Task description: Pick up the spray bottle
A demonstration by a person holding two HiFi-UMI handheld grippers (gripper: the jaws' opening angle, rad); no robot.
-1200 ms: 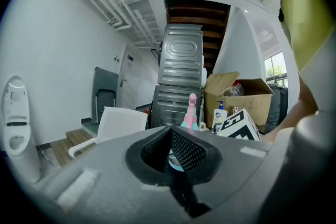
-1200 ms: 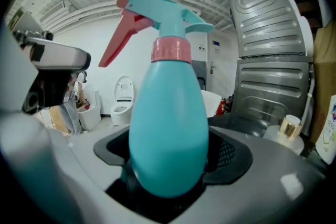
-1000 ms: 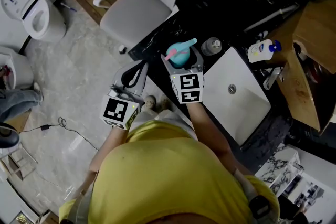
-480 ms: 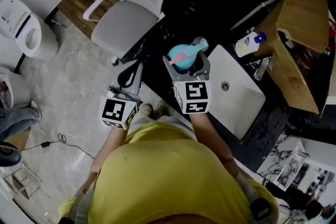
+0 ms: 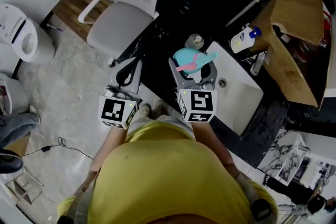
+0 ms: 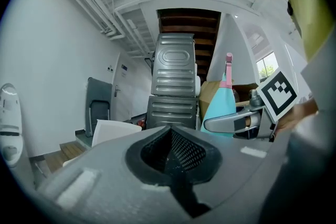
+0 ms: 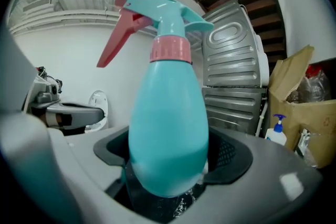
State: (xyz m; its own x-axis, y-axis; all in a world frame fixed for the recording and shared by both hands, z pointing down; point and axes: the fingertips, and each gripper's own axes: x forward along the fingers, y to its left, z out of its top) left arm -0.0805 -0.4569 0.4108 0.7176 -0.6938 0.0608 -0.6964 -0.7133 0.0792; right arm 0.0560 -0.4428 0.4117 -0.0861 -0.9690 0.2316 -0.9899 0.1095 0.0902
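Note:
The spray bottle is teal with a pink collar and trigger. My right gripper is shut on its body and holds it in the air over the black counter's near edge, beside the sink. In the right gripper view the spray bottle stands upright between the jaws and fills the middle. My left gripper hangs to the left over the counter's edge and the floor, shut with nothing in it. In the left gripper view the closed jaws fill the foreground, with the spray bottle beyond at the right.
A lidded jar stands on the black counter just beyond the bottle. A white sink lies to the right, with a pump bottle and a cardboard box behind it. A white chair and a toilet stand at the left.
My right gripper has drawn back toward the person with the bottle, whose trigger now points right. The jar shows again beyond it. The left gripper has hardly moved.

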